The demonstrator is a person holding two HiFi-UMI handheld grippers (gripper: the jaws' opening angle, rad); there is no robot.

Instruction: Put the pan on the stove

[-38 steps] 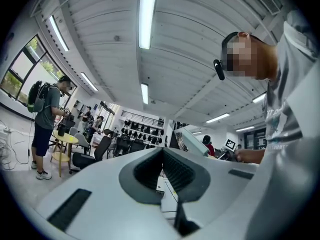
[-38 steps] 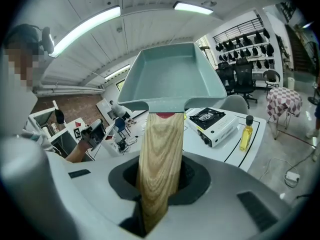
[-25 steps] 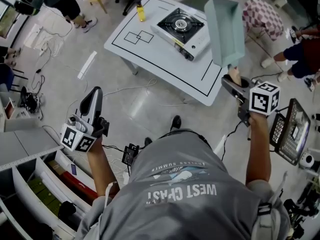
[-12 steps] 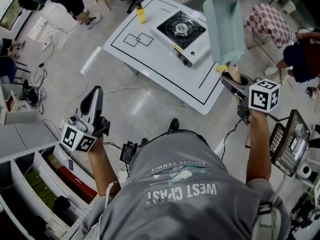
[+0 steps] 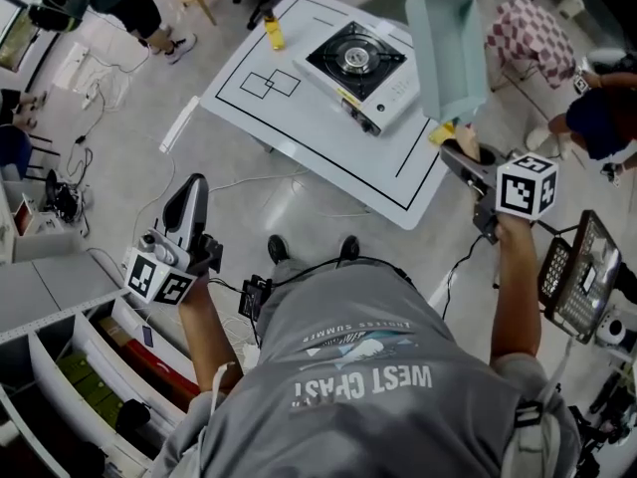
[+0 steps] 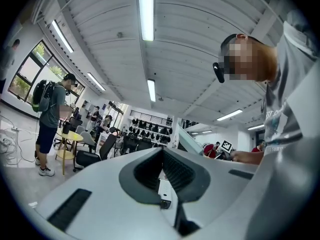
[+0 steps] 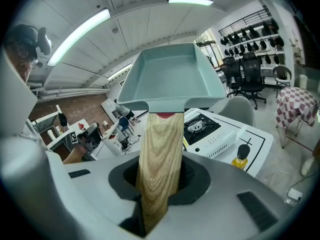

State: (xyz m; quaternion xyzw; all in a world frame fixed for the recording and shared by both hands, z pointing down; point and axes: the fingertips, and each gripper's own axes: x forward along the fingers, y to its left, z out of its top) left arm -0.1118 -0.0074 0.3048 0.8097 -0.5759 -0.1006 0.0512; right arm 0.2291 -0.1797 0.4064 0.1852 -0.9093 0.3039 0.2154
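A pale teal square pan (image 5: 446, 48) with a wooden handle (image 7: 157, 154) is held up in the air, past the right edge of the white table (image 5: 299, 127). My right gripper (image 5: 468, 162) is shut on that handle, and the pan (image 7: 172, 76) tilts up beyond the jaws. The portable gas stove (image 5: 358, 63) stands on the table's far side, left of the pan, with its burner bare; the stove (image 7: 205, 129) also shows below the pan. My left gripper (image 5: 184, 212) hangs low over the floor at the left, shut and holding nothing (image 6: 162, 176).
A yellow oil bottle (image 5: 271, 33) stands at the table's far corner, beside black taped squares (image 5: 271, 83). A checkered stool (image 5: 523, 33) and a seated person (image 5: 597, 118) are to the right. Cables cross the floor (image 5: 229, 182). Shelving (image 5: 70, 366) fills the lower left.
The person has taken a small step, and both shoes now show. Table and stove sit slightly further left in the head view. Both grippers keep their pose and the pan stays held.
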